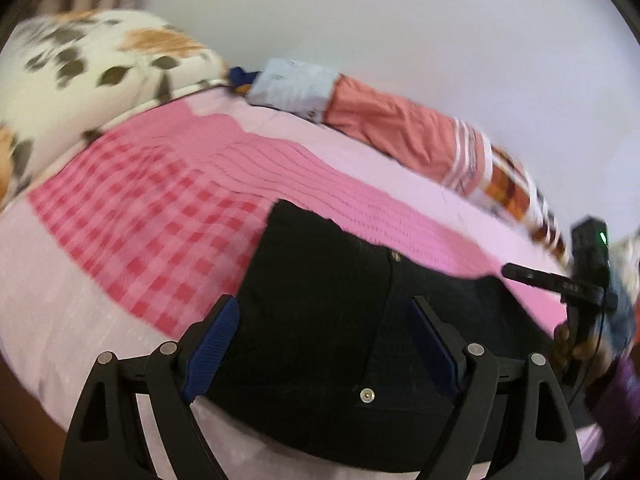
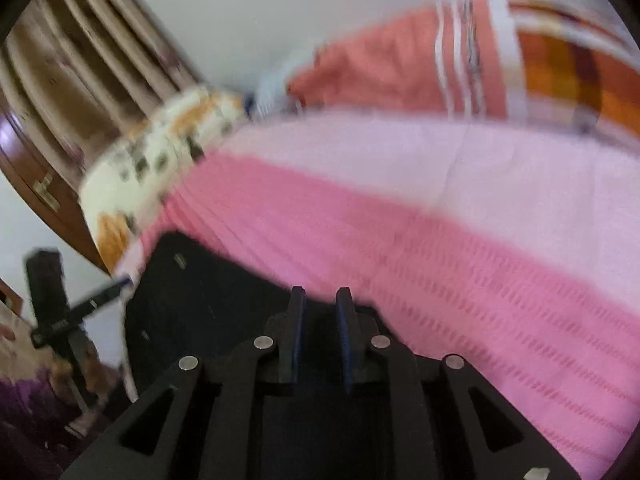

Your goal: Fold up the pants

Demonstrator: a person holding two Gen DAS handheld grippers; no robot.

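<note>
Black pants [image 1: 320,320] lie on a pink bedsheet [image 1: 140,240], waistband and metal button near the front edge of the bed. My left gripper [image 1: 324,312] is open wide, its blue-padded fingers [image 1: 216,344] astride the pants just above the cloth. The right gripper shows at the right in the left wrist view [image 1: 516,270], over the far side of the pants. In the right wrist view the pants [image 2: 208,312] lie below and to the left. My right gripper [image 2: 320,300] has its jaws close together with a narrow gap; whether cloth is pinched is unclear.
A floral pillow [image 1: 80,80] lies at the far left of the bed. Folded salmon, light blue and orange checked cloths [image 1: 400,128] lie along the wall side. A curtain [image 2: 80,80] and a wooden frame [image 2: 24,168] stand beyond the pillow.
</note>
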